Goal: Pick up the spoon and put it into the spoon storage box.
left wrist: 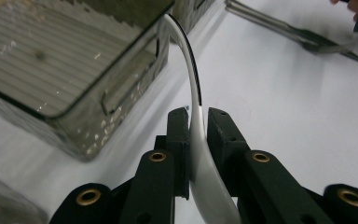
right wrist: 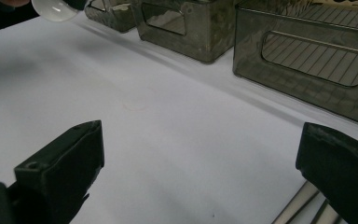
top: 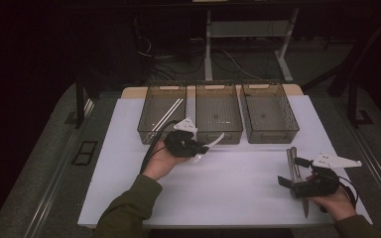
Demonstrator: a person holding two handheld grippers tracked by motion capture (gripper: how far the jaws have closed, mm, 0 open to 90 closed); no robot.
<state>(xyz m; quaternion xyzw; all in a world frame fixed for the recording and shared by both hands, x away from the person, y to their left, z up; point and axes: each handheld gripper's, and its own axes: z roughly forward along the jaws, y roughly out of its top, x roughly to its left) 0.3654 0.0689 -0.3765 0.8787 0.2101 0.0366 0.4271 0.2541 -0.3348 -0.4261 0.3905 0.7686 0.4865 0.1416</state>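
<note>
**Carrying the white spoon toward the middle bin**

I am pinching a white spoon point(left wrist: 196, 135) by its handle in my left gripper point(top: 197, 147), both black pads pressed flat on the thin edge-on strip, the bowl hanging down toward me and the curved tip arching up ahead of my fingers. Just beyond that tip the middle bin point(top: 218, 113) is waiting; my guess is that the spoon belongs there, so I am aiming to keep the grip firm, since the handle is slick and glossy and could pivot between the pads. Clearing the near wall before tilting down looks wise.

The three bins are smoky, translucent plastic with ribbed floors and cut-out handles. The left bin point(top: 161, 113), beside my fingers, is holding pale chopsticks point(top: 166, 115); the right bin point(top: 269, 112) looks bare.

My right gripper point(right wrist: 200, 172) is hovering low over the matte white mat point(top: 238, 173) with its jaws spread wide, gripping nothing. Slim, grey metal cutlery point(top: 294, 168) is lying right beneath it, long and narrow; which pieces they are I cannot tell.
</note>
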